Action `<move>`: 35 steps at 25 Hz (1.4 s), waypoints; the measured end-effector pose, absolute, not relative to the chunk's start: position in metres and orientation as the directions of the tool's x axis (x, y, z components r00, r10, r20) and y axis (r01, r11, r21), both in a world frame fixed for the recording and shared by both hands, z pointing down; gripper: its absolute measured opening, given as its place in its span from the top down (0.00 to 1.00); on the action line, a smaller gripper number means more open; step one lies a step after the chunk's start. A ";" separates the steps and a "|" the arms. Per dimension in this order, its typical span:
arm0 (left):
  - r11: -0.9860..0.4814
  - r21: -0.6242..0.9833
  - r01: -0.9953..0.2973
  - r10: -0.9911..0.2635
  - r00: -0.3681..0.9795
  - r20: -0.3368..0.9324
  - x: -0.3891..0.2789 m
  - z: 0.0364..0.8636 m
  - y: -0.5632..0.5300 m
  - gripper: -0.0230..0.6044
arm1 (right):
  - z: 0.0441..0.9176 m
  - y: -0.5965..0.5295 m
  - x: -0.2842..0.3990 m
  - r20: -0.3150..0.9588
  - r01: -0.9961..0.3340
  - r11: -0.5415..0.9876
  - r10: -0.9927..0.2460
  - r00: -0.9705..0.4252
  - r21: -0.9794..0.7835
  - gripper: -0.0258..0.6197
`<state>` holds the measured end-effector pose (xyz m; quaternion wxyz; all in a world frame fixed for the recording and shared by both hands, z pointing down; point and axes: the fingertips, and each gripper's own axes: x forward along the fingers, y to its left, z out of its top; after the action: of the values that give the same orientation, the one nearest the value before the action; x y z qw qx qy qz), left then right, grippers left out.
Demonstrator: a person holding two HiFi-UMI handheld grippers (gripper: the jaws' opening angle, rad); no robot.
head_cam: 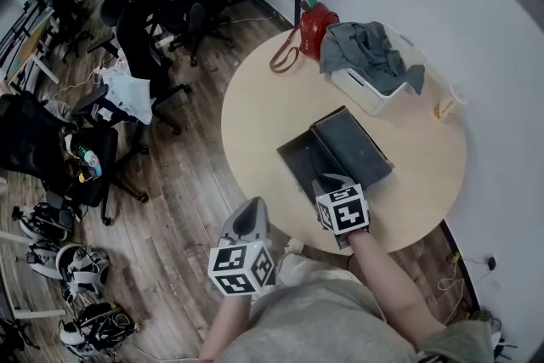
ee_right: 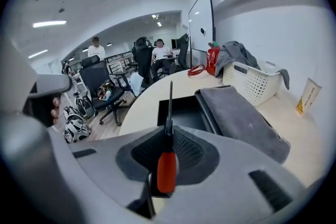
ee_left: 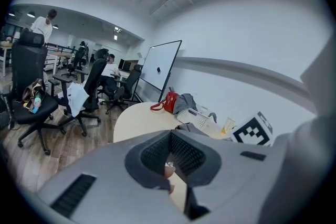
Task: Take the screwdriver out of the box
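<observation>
At the box's [head_cam: 299,159] near edge | your right gripper [ee_right: 169,150] clamps the screwdriver [ee_right: 167,171]; left gripper [ee_left: 170,152] closed, empty | risk: a slack grip could let it pivot or drop

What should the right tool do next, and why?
Probably carry the screwdriver sideways and lay it on the bare table. The right tool already grips its red handle, and the shaft is out of the open box, so only setting it down seems left.

Left gripper [head_cam: 246,215], right gripper [head_cam: 332,184]: smooth grey moulded shells, dark ribbed pads [ee_left: 185,152], narrow dark slots [ee_left: 73,194]. White cube [head_cam: 242,268] on each, black square markers. Grey shirt [head_cam: 314,320].
</observation>
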<state>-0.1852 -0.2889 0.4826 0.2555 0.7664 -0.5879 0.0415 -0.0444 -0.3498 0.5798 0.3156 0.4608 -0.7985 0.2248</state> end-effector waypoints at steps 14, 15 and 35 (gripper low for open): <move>-0.181 0.335 -0.925 -0.901 0.292 0.319 -0.165 0.469 -0.203 0.96 | 0.493 -0.257 -0.029 0.468 -0.877 0.480 -0.766 -0.441 -0.042 0.89; -0.181 0.333 -0.925 -0.903 0.291 0.317 -0.163 0.469 -0.195 0.96 | 0.488 -0.248 -0.027 0.453 -0.876 0.481 -0.772 -0.445 -0.040 0.89; -0.148 0.304 -0.941 -0.923 0.242 0.300 -0.148 0.468 -0.106 0.96 | 0.453 -0.133 0.004 0.323 -0.865 0.499 -0.812 -0.487 -0.050 0.89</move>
<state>-0.1481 -0.1058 0.4675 0.2180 0.7573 -0.6152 0.0209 0.0045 -0.1330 0.4527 0.1294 0.4898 -0.8560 0.1031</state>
